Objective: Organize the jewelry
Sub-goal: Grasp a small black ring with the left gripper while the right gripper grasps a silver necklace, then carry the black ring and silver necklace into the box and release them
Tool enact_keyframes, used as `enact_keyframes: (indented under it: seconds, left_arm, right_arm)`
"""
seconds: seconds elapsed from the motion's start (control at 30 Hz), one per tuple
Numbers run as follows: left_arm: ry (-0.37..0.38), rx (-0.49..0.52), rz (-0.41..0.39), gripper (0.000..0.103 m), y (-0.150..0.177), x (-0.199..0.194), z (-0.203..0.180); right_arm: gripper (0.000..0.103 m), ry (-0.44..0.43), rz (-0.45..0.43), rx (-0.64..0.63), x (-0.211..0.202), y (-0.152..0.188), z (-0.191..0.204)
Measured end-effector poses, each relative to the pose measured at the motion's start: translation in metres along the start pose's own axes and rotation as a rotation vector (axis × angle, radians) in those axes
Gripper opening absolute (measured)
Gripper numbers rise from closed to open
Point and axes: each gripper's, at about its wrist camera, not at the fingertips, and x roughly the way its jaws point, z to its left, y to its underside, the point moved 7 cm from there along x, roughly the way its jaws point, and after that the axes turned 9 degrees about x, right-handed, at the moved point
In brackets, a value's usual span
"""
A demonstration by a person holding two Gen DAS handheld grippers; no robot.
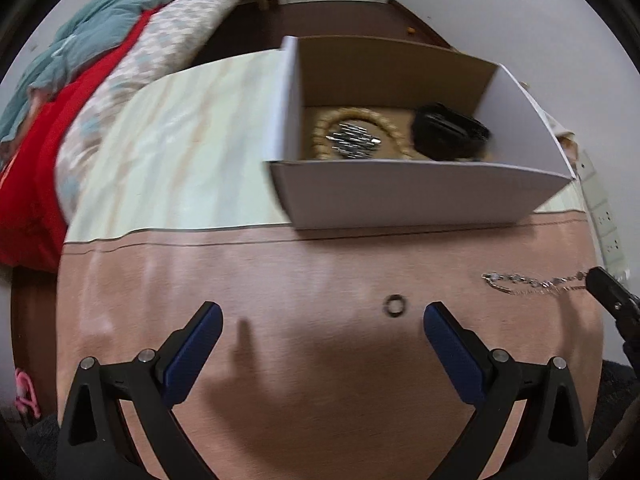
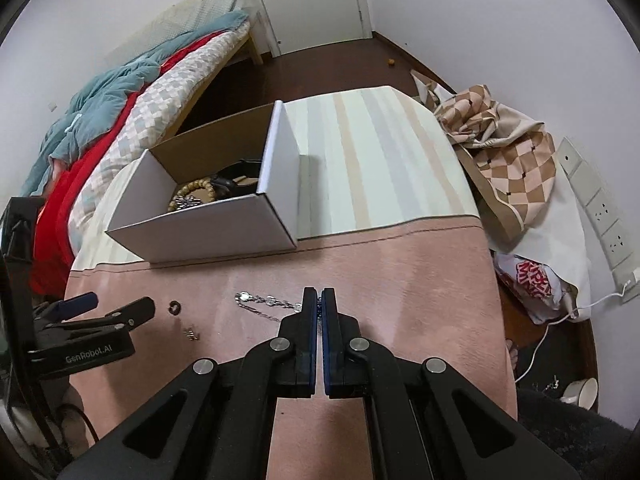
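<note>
A white cardboard box [image 1: 400,196] [image 2: 208,236] stands on the cloth-covered table and holds a beaded bracelet [image 1: 360,120], a silver piece [image 1: 352,140] and a black item [image 1: 448,132]. A small dark ring [image 1: 395,305] [image 2: 175,307] lies on the pink cloth just ahead of my open left gripper [image 1: 322,320] [image 2: 116,304]. A silver chain necklace [image 1: 528,282] [image 2: 264,304] lies to the right. My right gripper [image 2: 319,300] [image 1: 600,280] is shut on the chain's end. A small silver piece [image 2: 191,334] lies near the ring.
A bed with red, teal and checked bedding [image 2: 120,100] is at the left. A checked bag [image 2: 508,148], a snack packet [image 2: 532,284] and wall sockets [image 2: 600,208] are at the right. The table top is striped cloth [image 2: 380,160] beyond the pink part.
</note>
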Motion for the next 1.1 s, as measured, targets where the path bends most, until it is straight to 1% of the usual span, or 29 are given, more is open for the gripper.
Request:
enact_keyframes:
  seconds: [0.07, 0.1, 0.13, 0.17, 0.2, 0.27, 0.33, 0.37, 0.4, 0.53, 0.67, 0.83, 0.93, 1.1]
  left_arm:
    - [0.011, 0.021, -0.004, 0.096, -0.001, 0.002, -0.008]
    - [0.019, 0.032, -0.003, 0.089, -0.002, 0.003, -0.012]
    - [0.024, 0.039, 0.001, 0.080, -0.001, 0.005, -0.016]
    - [0.032, 0.045, 0.006, 0.075, -0.001, 0.006, -0.019]
    - [0.040, 0.049, 0.009, 0.061, 0.000, 0.008, -0.022]
    - [0.034, 0.064, -0.008, 0.048, -0.001, 0.008, -0.026]
    - [0.035, 0.070, -0.023, 0.023, -0.002, 0.006, -0.028]
    - [0.035, 0.072, -0.027, 0.018, -0.003, 0.006, -0.028]
    - [0.041, 0.072, -0.028, 0.011, -0.003, 0.005, -0.028]
    - [0.051, 0.058, -0.043, 0.010, -0.005, 0.002, -0.023]
    - [0.065, 0.046, -0.064, 0.010, -0.007, -0.009, -0.017]
    - [0.086, 0.046, -0.110, 0.010, -0.012, -0.036, -0.016]
    - [0.111, 0.041, -0.132, 0.010, -0.019, -0.053, -0.014]
    - [0.153, 0.031, -0.186, 0.010, -0.042, -0.088, -0.006]
  right_arm:
    - [0.002, 0.007, 0.004, 0.010, 0.000, 0.000, -0.004]
    - [0.002, 0.010, 0.004, 0.012, -0.001, 0.001, -0.008]
    - [0.002, 0.012, 0.005, 0.014, -0.001, 0.001, -0.009]
    - [0.002, 0.013, 0.006, 0.016, 0.000, 0.001, -0.010]
    - [0.002, 0.016, 0.004, 0.016, -0.001, 0.000, -0.009]
    - [0.002, 0.017, 0.003, 0.019, 0.000, -0.001, -0.009]
    - [0.002, 0.020, -0.001, 0.014, -0.001, -0.002, -0.008]
    - [0.002, 0.021, -0.001, 0.012, -0.001, -0.002, -0.007]
    - [0.002, 0.021, -0.001, 0.012, 0.000, -0.002, -0.006]
    - [0.002, 0.015, -0.001, 0.010, -0.001, -0.001, -0.003]
    - [0.002, -0.009, -0.020, 0.012, -0.012, -0.007, 0.004]
    - [0.002, -0.055, -0.051, 0.012, -0.031, -0.019, 0.018]
    - [0.002, -0.091, -0.072, 0.007, -0.047, -0.029, 0.030]
    - [0.002, -0.142, -0.113, -0.024, -0.077, -0.052, 0.052]
